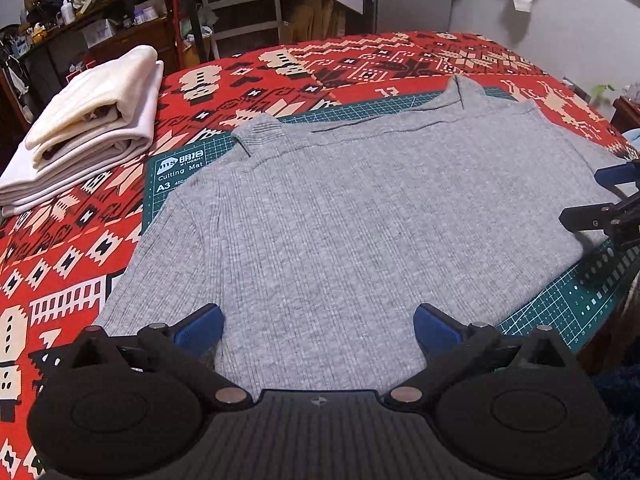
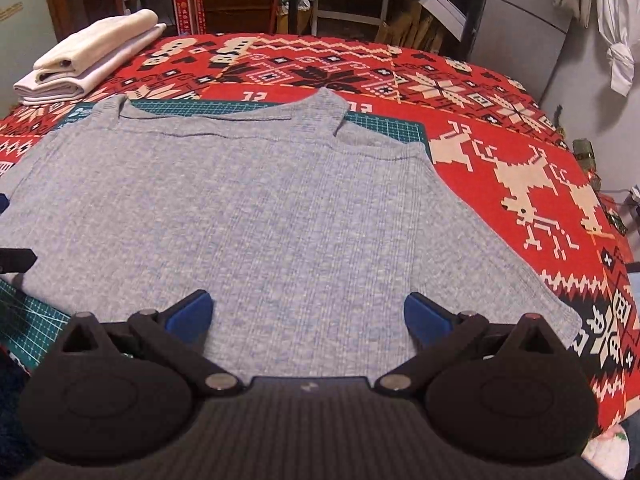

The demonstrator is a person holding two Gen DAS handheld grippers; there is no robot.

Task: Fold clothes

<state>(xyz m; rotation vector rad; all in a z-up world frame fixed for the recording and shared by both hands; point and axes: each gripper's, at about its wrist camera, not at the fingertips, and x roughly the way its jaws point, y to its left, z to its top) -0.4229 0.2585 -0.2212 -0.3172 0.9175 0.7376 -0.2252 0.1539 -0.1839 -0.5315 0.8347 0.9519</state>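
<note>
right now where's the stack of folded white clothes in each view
Left wrist view: the folded white stack sits at the left edge, upper middle, on the red blanket, left of the grey sweater.
Right wrist view: the stack is in the far upper left corner.
Shared landmark: the green cutting mat under the sweater.

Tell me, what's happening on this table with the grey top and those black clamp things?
A person is holding two hand-held grippers over a grey ribbed knit top that lies spread flat on a green cutting mat, on a red patterned tablecloth. Both the left gripper and the right gripper are open at the near edge of the top, gripping nothing. No fold has been made in it yet. A stack of folded cream and white cloths sits at the far left corner.
</note>
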